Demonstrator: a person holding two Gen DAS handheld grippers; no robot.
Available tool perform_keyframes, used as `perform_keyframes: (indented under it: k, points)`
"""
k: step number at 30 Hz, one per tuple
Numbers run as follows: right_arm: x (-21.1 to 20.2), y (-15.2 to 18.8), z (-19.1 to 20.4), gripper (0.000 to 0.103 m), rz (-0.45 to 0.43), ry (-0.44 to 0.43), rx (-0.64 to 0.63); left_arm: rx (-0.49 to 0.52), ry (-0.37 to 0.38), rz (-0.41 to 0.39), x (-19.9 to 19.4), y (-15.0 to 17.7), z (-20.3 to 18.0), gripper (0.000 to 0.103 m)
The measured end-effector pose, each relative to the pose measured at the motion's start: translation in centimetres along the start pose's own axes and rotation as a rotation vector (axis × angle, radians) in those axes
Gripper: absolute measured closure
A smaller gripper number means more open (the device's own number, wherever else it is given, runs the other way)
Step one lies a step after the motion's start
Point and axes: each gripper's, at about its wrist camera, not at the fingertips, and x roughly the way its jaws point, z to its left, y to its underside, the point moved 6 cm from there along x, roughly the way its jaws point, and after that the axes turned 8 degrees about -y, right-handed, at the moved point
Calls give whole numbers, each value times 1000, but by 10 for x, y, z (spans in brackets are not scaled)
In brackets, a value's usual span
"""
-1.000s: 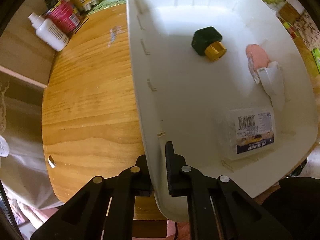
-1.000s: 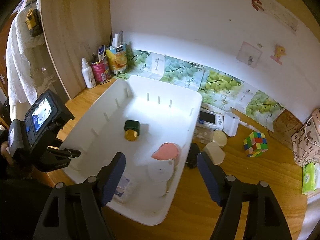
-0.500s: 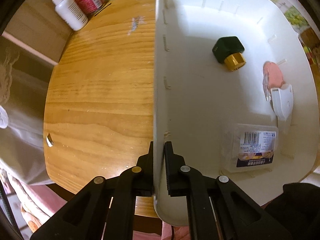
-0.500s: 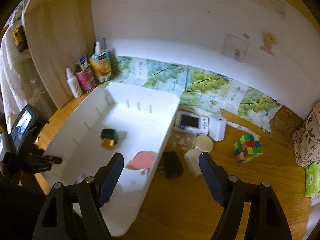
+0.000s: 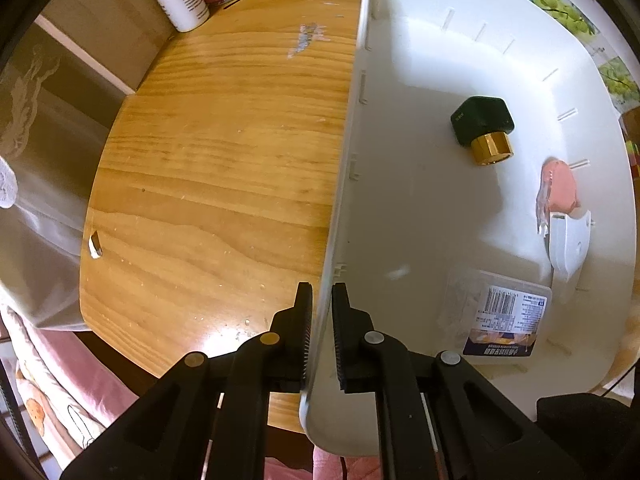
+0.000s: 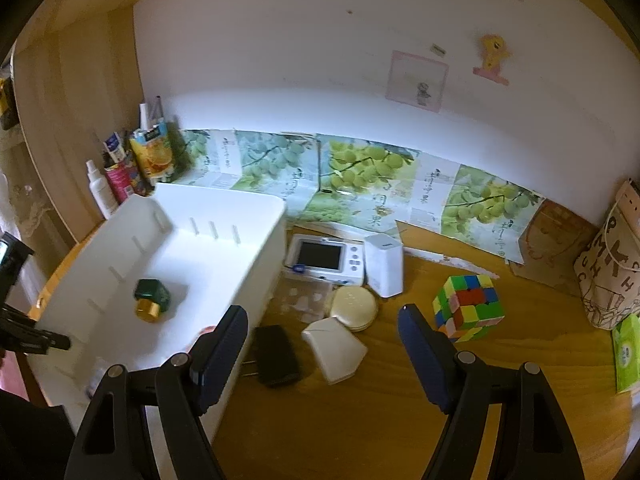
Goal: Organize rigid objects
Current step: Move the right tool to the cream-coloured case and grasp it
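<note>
My left gripper [image 5: 321,304] is shut on the near left wall of a white plastic bin [image 5: 344,184], one finger outside and one inside. In the bin lie a dark green bottle with a gold cap [image 5: 482,130], a pink and white item [image 5: 560,208] and a clear labelled box [image 5: 504,316]. My right gripper [image 6: 324,324] is open and empty above the table, right of the bin [image 6: 224,220]. Below it lie a black adapter [image 6: 276,356], a white wedge-shaped case [image 6: 334,350] and a round cream compact [image 6: 354,304].
A Rubik's cube [image 6: 468,306], a white monitor device [image 6: 324,258] and a white box [image 6: 384,264] stand on the wooden table [image 6: 400,420]. Bottles and a juice carton [image 6: 154,156] fill the back left corner. A bag [image 6: 612,264] and green tissue pack [image 6: 628,352] are at the right.
The bin has slid left across the table in my left gripper's hold. My right gripper has swung right, from over the bin to over the loose items beside it.
</note>
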Motion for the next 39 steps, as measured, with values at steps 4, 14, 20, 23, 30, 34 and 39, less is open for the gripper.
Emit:
perform_keyframes:
  k: [4,14,20,23,30,34,39]
  points:
    - [16,7,-13,25,12,-2,8,-18,-16,3,0,1,-1,91]
    - [58,29,-34,25,123,-24,45,-65,-38,14,0,1,-3,88]
    - [73,34,-35,25,169,-35,47,-79,-47,21,1,0,-2,87]
    - [78,37,-35,25,187,-32,44,-83,-53,22,2,-1,-3,87]
    - [89,41,-33,25,219,-36,36,-88,-53,25,2,-2,-3,87]
    - [98,44,-30,25,245,-45,24,-88,-52,25,2,-2,-2,87]
    - [104,47,-30,30,259,-53,24,-91,-53,26,2,-2,-1,86]
